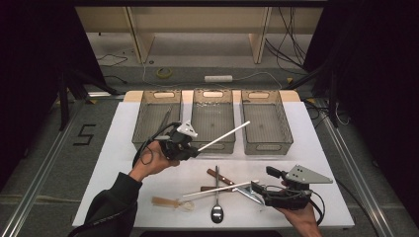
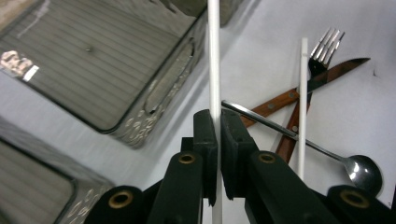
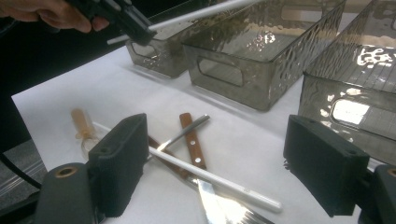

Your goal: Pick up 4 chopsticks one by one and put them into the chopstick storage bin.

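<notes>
The left tool is clamped on one long white plastic chopstick lifted near the middle smoky bin; the right tool gapes wide, the desk's near-edge cutlery unsorted.

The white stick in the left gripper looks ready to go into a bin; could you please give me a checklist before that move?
1. Grip: the left gripper is shut on the white stick, which runs straight between the pads. Ok.
2. Stick lifted off the table: ok.
3. The middle bin under the stick's tip holds nothing that I can make out. Ok.
4. The right gripper is open and apart from the left one. Ok.
5. Second white stick lies across the knife and spoon: not ok for an easy pick.
6. Which bin the stick belongs in: cannot tell.
</notes>
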The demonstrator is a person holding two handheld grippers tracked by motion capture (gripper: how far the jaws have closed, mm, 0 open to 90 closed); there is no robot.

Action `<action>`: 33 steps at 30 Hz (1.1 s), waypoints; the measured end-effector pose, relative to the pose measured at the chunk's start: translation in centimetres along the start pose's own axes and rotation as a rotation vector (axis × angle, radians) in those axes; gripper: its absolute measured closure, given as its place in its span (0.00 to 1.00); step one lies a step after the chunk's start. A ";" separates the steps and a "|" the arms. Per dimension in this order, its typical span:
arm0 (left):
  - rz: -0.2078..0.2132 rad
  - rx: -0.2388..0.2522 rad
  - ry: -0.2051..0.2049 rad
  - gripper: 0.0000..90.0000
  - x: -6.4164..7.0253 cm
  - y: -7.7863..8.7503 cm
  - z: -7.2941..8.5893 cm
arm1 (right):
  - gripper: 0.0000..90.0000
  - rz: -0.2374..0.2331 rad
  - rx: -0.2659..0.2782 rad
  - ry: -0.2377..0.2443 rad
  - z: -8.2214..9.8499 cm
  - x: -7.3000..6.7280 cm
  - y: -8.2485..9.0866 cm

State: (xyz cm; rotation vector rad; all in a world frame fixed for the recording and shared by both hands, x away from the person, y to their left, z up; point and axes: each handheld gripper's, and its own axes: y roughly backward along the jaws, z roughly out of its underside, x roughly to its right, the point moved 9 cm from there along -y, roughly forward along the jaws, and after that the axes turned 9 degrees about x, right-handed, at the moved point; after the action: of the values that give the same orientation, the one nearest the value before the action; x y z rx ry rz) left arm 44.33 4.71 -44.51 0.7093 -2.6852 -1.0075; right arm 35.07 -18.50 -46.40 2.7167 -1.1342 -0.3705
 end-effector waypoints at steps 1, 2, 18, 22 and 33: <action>-0.006 0.007 0.007 0.95 -0.2 0.2 0.0 | 0.26 0.000 0.000 0.000 0.0 0.0 0.0; -0.019 0.019 0.016 0.95 -0.6 0.5 -0.1 | 0.26 0.000 -0.002 0.001 0.0 0.0 0.0; -0.144 0.081 0.138 0.95 -5.7 3.3 1.1 | 0.26 0.000 0.000 -0.001 0.0 0.0 0.0; -0.172 0.079 0.164 0.95 -6.9 3.6 1.8 | 0.26 0.000 -0.003 -0.001 0.0 0.0 0.0; -0.279 0.098 0.259 0.95 -10.7 4.9 4.0 | 0.26 0.000 -0.002 -0.002 0.0 0.0 0.0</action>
State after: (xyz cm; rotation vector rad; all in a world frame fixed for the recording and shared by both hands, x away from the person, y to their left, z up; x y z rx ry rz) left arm 50.47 15.48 -44.38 1.1734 -2.4678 -0.7794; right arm 35.07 -18.50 -46.42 2.7152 -1.1336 -0.3739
